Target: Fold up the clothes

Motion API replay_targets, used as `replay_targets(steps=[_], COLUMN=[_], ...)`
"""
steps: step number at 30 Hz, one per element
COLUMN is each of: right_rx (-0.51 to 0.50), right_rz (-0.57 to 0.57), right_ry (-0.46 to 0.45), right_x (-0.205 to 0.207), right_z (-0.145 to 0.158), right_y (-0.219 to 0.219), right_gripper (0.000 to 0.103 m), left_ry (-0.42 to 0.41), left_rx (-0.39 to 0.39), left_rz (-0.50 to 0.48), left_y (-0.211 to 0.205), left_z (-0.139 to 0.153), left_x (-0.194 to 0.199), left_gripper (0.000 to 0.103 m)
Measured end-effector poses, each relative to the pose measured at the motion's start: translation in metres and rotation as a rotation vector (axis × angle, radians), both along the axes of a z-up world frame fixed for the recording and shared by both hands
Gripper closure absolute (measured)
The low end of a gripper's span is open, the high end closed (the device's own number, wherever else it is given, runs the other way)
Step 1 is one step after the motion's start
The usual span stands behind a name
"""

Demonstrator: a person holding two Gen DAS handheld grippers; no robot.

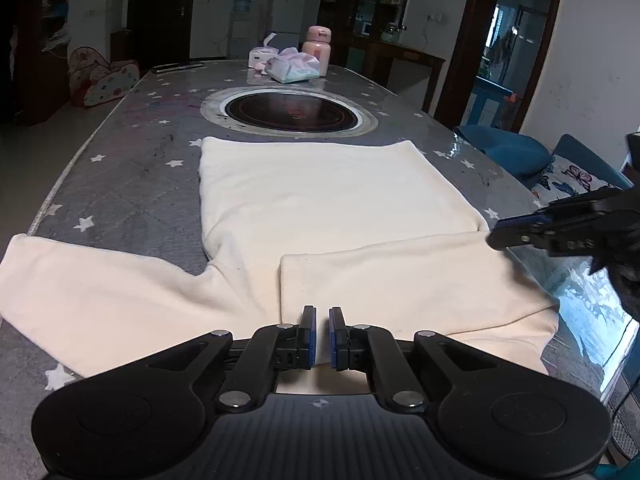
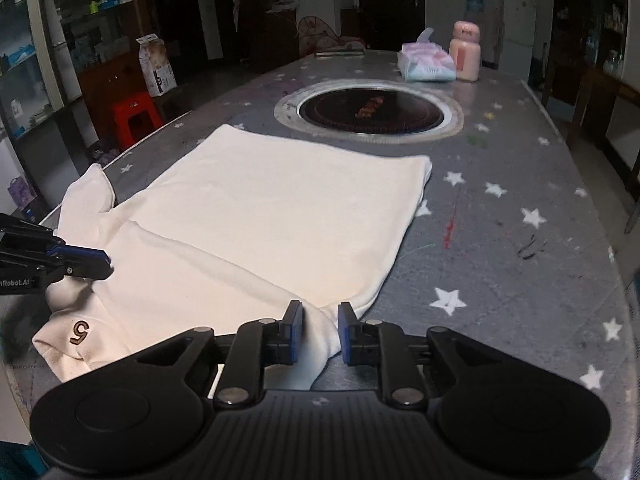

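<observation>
while grippers (image 1: 322, 334) flank shirt (image 1: 320, 200), bottle (image 1: 317, 50) beyond

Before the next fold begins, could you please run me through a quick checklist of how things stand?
1. One sleeve folded across the cream shirt: ok.
2. Other sleeve folded in: not ok, it lies spread out.
3. Left gripper gripping cloth: cannot tell, jaws nearly closed.
4. Right gripper around the shirt edge: ok, jaws part open.
5. Tissue pack and pink bottle away from the shirt: ok.
</observation>
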State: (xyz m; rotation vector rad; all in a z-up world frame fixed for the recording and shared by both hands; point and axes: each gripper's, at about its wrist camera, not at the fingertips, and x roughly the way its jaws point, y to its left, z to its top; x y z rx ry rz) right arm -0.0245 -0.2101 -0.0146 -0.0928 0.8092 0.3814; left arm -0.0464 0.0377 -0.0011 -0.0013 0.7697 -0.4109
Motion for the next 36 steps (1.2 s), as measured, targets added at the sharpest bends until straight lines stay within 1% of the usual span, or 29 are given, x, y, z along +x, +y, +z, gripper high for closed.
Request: replay_targets(steps=[5, 7, 8, 9, 10, 13, 15, 17, 22, 24, 28, 31, 32, 36], right_rx=[-0.028, -0.039, -0.045, -0.048, -0.044, -0.027, -0.023, -0.045, -0.030, -0.039, -0.050, -0.044, -0.042, -0.033], right_rz=[0.084, 0.116, 0.114, 0.109, 0.106, 0.108, 0.118, 0.128, 0.140, 0.151, 0.154, 0.150, 0.148, 0.142], right_ry=[-0.001, -0.001, 0.006, 0.006, 0.003, -0.011, 0.007, 0.005, -0.004, 0.004, 0.001, 0.003, 0.004, 0.007], right_x=[-0.021, -0.029, -0.029, -0.029, -0.030, -0.035, -0.039, -0.043, -0.045, -0.045, -0.046, -0.048, -0.049, -0.052], right_z=[0.001, 0.002, -0.001, -0.002, -0.001, 0.005, 0.001, -0.004, 0.002, 0.001, -0.001, 0.001, 0.001, 0.003], right_y=[0.015, 0.020, 0.020, 0.020, 0.019, 0.019, 0.020, 0.024, 0.026, 0.030, 0.033, 0.033, 0.033, 0.032], right_gripper=[0.086, 0.086, 0.086, 0.086, 0.086, 0.080, 0.074, 0.070, 0.067, 0.062, 0.061, 0.061, 0.061, 0.060], left_ry=[-0.001, -0.001, -0.010, -0.020, -0.034, -0.052, -0.049, -0.046, -0.070, -0.075, -0.071, -0.063, -0.056, -0.022], left_rx=[-0.020, -0.032, -0.026, -0.020, -0.010, -0.010, -0.009, -0.002, 0.028, 0.035, 0.043, 0.047, 0.047, 0.003], left_rz=[0.017, 0.027, 0.037, 0.048, 0.065, 0.130, 0.197, 0.259, 0.403, 0.476, 0.620, 0.695, 0.715, 0.748], left_y=[0.002, 0.005, 0.007, 0.009, 0.013, 0.030, 0.045, 0.059, 0.094, 0.111, 0.145, 0.166, 0.173, 0.192], left_z=[-0.001, 0.001, 0.003, 0.005, 0.006, 0.009, 0.008, 0.008, 0.009, 0.008, 0.004, -0.001, -0.003, -0.014], left_x=[-0.002, -0.003, -0.005, -0.006, -0.008, -0.008, -0.007, -0.005, 0.002, 0.008, 0.022, 0.032, 0.036, 0.045], left_gripper=[0.093, 0.084, 0.081, 0.070, 0.064, 0.063, 0.063, 0.063, 0.063, 0.063, 0.061, 0.060, 0.060, 0.059])
